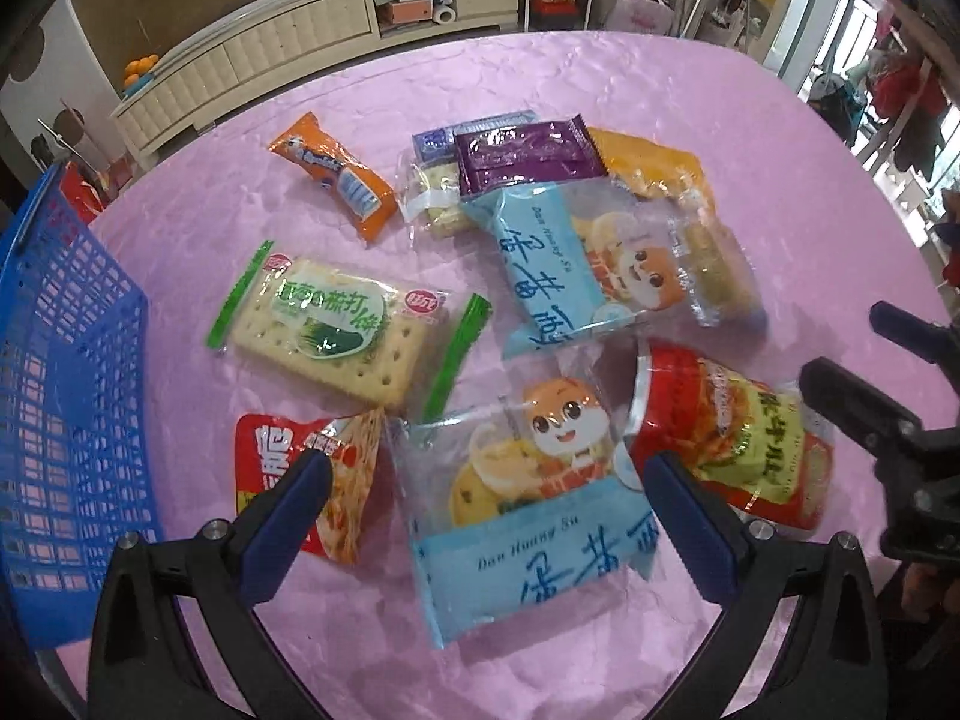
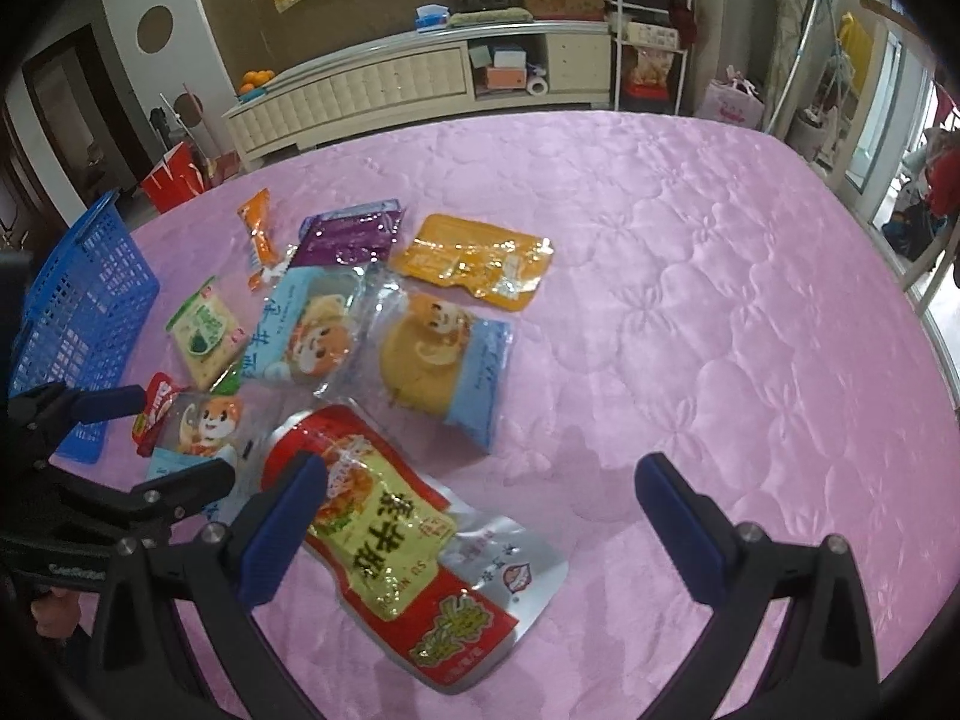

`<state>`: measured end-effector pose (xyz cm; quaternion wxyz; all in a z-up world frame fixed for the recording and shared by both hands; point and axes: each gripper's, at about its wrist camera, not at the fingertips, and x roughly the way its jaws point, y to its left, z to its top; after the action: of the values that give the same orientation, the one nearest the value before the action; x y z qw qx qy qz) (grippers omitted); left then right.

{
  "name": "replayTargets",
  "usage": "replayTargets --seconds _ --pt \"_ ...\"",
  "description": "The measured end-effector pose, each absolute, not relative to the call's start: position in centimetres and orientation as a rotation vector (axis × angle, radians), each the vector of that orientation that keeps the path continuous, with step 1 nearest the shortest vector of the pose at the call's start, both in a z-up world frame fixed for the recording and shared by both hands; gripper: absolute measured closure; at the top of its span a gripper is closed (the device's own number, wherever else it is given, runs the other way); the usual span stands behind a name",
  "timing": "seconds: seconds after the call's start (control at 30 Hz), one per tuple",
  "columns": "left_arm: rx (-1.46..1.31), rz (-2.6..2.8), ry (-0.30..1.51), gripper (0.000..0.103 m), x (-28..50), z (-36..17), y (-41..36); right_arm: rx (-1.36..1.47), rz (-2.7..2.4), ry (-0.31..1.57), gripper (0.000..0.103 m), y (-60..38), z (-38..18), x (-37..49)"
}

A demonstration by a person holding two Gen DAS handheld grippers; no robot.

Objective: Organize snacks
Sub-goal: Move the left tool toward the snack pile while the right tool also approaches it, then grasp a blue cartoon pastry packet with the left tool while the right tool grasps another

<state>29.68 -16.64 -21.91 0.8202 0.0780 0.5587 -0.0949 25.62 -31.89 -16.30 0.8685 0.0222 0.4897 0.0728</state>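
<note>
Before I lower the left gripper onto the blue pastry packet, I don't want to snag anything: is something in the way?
Nothing visible: the left gripper is open over the pastry packet.

- The bench cover point(image 2: 690, 276) is pink with a quilted flower pattern.
- The basket point(image 1: 66, 360) is blue openwork grid.
- The cracker pack point(image 1: 336, 324) is clear with green ends and a green label.
- The nearest pastry pack point(image 1: 528, 516) is pale blue and clear, with an orange cartoon animal.
- The pouch point(image 2: 408, 546) is red, yellow-green and silver.
- One wrapper point(image 1: 525, 159) is purple, another point(image 1: 333, 174) orange.
- The gripper pads point(image 2: 282, 534) are dark blue on black arms.
</note>
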Motion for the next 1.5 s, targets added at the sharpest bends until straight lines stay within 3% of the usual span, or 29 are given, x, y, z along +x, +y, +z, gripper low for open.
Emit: replayTargets --seconds 0.2,0.3,0.5,0.77,1.1,1.17,1.5 --pt "0.154 -0.198 1.212 0.001 30.3 -22.6 -16.7 0.047 0.149 1.032 0.000 -31.9 -16.7 25.7" --pt "0.121 -0.242 1.216 0.017 30.6 -22.8 -16.8 0.045 0.143 1.035 0.000 -32.0 -16.8 25.7" --pt "0.115 -0.263 1.195 0.031 29.8 -22.3 -16.9 0.049 0.141 1.047 0.000 -31.8 -17.1 25.7" --pt "0.012 -0.275 1.172 0.032 28.7 -19.9 -14.1 0.039 0.150 1.051 0.000 -31.0 -15.9 25.8" --pt "0.047 -0.250 1.003 0.032 29.1 -13.7 -11.3 0.010 0.280 1.046 0.004 -26.7 -12.7 29.8" --pt "0.039 -0.233 0.995 0.032 29.7 -13.6 -10.6 0.013 0.297 1.081 0.010 -25.9 -13.0 31.3" --pt "0.064 -0.217 1.019 0.032 32.5 -15.0 -9.7 0.114 0.338 1.301 0.011 -23.2 -16.4 38.5"
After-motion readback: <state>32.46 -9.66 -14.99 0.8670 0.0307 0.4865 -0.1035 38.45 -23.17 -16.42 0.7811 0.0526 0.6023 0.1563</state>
